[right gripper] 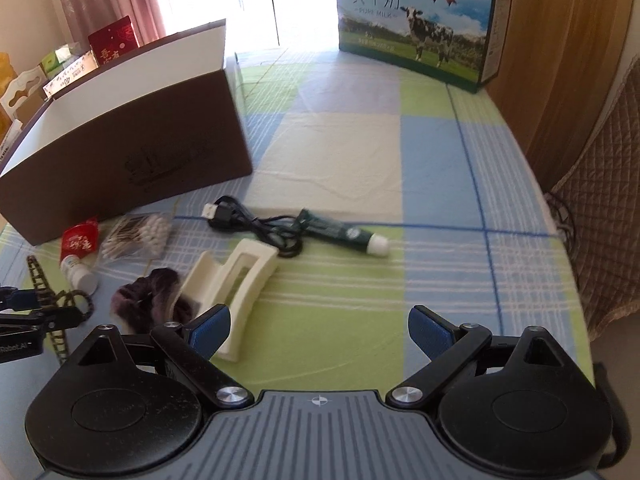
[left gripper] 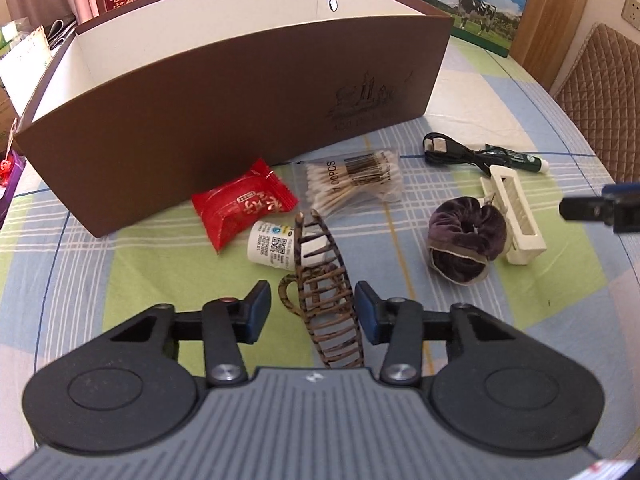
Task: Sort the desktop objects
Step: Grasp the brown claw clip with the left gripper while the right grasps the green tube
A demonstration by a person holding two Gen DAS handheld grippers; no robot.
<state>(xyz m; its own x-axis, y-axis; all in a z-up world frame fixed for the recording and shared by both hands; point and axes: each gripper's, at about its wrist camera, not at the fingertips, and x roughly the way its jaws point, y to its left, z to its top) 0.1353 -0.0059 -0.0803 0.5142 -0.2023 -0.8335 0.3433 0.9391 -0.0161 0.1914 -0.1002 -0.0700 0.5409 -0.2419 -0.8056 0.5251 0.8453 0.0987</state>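
My left gripper (left gripper: 313, 306) is open, its blue pads on either side of a brown striped hair claw (left gripper: 326, 300) lying on the cloth. Beyond it lie a white bottle (left gripper: 270, 249), a red snack packet (left gripper: 244, 202) and a bag of cotton swabs (left gripper: 356, 184). To the right are a purple scrunchie (left gripper: 464, 246), a cream hair claw (left gripper: 516, 216), a black USB cable (left gripper: 452, 152) and a green tube (left gripper: 516, 158). The open brown box (left gripper: 240, 112) stands behind. My right gripper (right gripper: 319, 334) is open and empty, just right of the cream hair claw (right gripper: 236, 284).
A checked cloth (right gripper: 400, 240) covers the table. A milk carton box (right gripper: 416, 20) stands at the back right. A quilted chair (right gripper: 600, 220) is at the right edge. Cartons and packets (right gripper: 80, 56) crowd the back left behind the brown box (right gripper: 120, 136).
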